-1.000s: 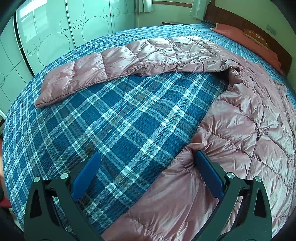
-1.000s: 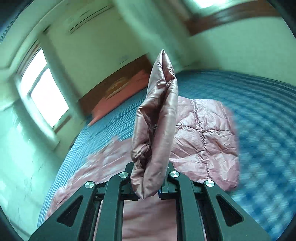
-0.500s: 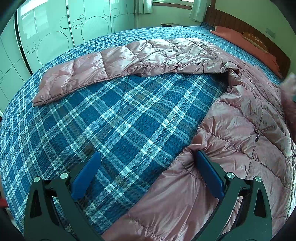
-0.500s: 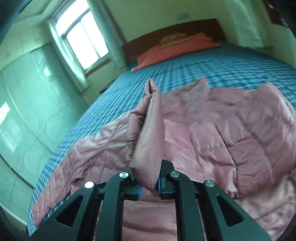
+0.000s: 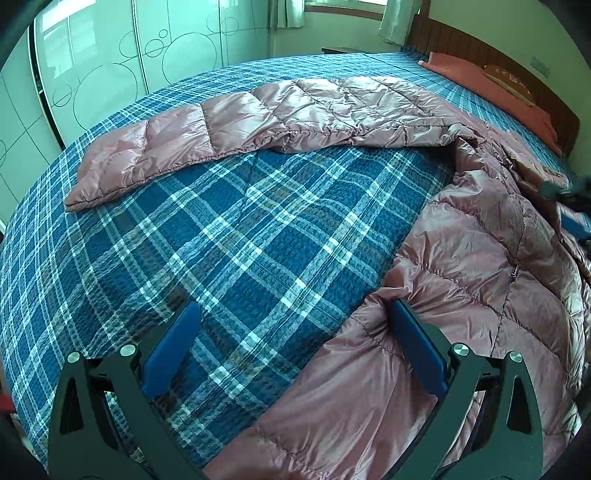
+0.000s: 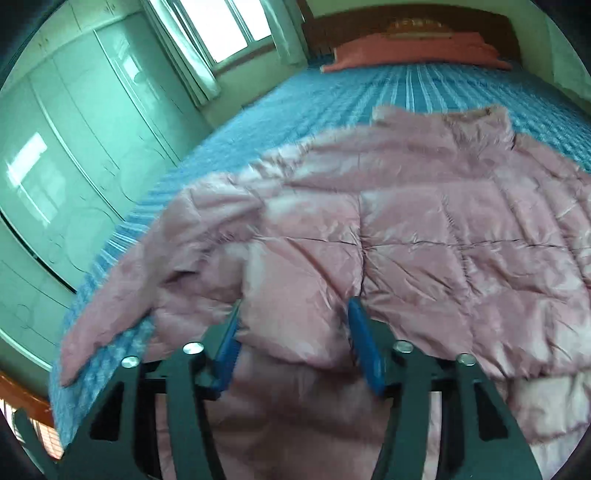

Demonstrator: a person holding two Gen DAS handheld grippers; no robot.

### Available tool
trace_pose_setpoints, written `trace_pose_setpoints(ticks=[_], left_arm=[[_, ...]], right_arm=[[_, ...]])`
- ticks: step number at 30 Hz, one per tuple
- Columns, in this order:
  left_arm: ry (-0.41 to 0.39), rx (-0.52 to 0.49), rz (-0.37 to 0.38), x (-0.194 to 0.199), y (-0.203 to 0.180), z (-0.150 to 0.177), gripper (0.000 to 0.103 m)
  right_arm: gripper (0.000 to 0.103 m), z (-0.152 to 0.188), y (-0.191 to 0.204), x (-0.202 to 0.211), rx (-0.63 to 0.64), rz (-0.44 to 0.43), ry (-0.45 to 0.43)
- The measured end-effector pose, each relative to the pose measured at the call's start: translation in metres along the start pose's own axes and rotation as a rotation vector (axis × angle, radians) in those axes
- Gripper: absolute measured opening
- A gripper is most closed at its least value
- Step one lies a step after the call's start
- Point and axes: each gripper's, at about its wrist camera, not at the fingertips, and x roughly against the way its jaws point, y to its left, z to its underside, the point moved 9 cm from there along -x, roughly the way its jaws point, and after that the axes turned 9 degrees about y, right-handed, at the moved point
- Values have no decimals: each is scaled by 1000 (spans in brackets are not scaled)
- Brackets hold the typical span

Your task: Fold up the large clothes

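A pink quilted down jacket (image 5: 472,266) lies on the blue plaid bed cover (image 5: 229,236). One sleeve (image 5: 207,133) stretches flat to the left across the bed. My left gripper (image 5: 291,332) is open, low at the jacket's hem corner, with its right pad (image 5: 417,343) against the fabric. My right gripper (image 6: 295,332) is open over the jacket body (image 6: 424,229), and a folded-over sleeve (image 6: 295,314) lies between its blue pads without being held. The right gripper also shows at the right edge of the left wrist view (image 5: 569,206).
Red pillows (image 6: 410,51) and a dark wooden headboard (image 6: 406,22) are at the far end of the bed. Pale green wardrobe doors (image 5: 110,66) line the left side, with a window (image 6: 236,26) beyond.
My right gripper carried the sleeve over the jacket body, lowered it and opened, letting it go. My left gripper has stayed open at the hem corner.
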Motion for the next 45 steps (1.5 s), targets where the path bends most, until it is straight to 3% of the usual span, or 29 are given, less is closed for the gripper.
trace_pose_setpoints(ticks=[3, 8, 11, 13, 17, 20, 22, 24, 26, 28, 30, 32, 34, 36, 38, 40, 42, 45], left_arm=[[0, 1, 1, 0, 0, 1, 101], [-1, 0, 0, 0, 0, 0, 101], [-1, -1, -2, 0, 1, 1, 101], [-1, -3, -5, 0, 2, 0, 101], [-1, -4, -7, -1, 1, 1, 101], [-2, -5, -9, -1, 1, -1, 101], [-3, -7, -12, -1, -1, 1, 101], [-2, -8, -12, -2, -1, 0, 101], [-1, -8, -12, -2, -1, -1, 101], [-2, -8, -12, -2, -1, 0, 101], [-2, -7, -12, -2, -1, 0, 101], [-2, -9, -17, -2, -1, 0, 101], [-4, -10, -18, -2, -2, 1, 101], [-4, -11, -17, -2, -2, 1, 101], [-3, -8, -12, -3, -2, 0, 101], [-4, -7, -11, -3, -3, 1, 101], [-6, -8, -13, -3, -2, 0, 101], [-2, -5, -8, -3, -2, 1, 101]], right_arm=[[57, -8, -35, 52, -7, 46, -92], [56, -16, -171, 110, -186, 284, -171], [56, 0, -232, 107, -237, 445, -124], [56, 20, -262, 83, -278, 465, -23], [57, 9, -257, 85, -227, 463, -10], [57, -22, -257, 107, -210, 489, -110], [57, -40, -265, 108, -216, 524, -131], [60, -48, -283, 89, -236, 541, -103], [62, -42, -299, 58, -268, 519, 3], [62, -49, -294, 66, -253, 542, -5], [62, -55, -279, 77, -261, 504, -43], [62, -51, -264, 85, -278, 462, -93], [64, -38, -257, 64, -250, 453, -46], [67, -27, -253, 52, -188, 519, -26], [66, -30, -241, 62, -190, 543, -30], [66, -28, -223, 77, -216, 495, -76], [67, -22, -213, 84, -228, 501, -100], [67, -7, -222, 66, -225, 512, -42]])
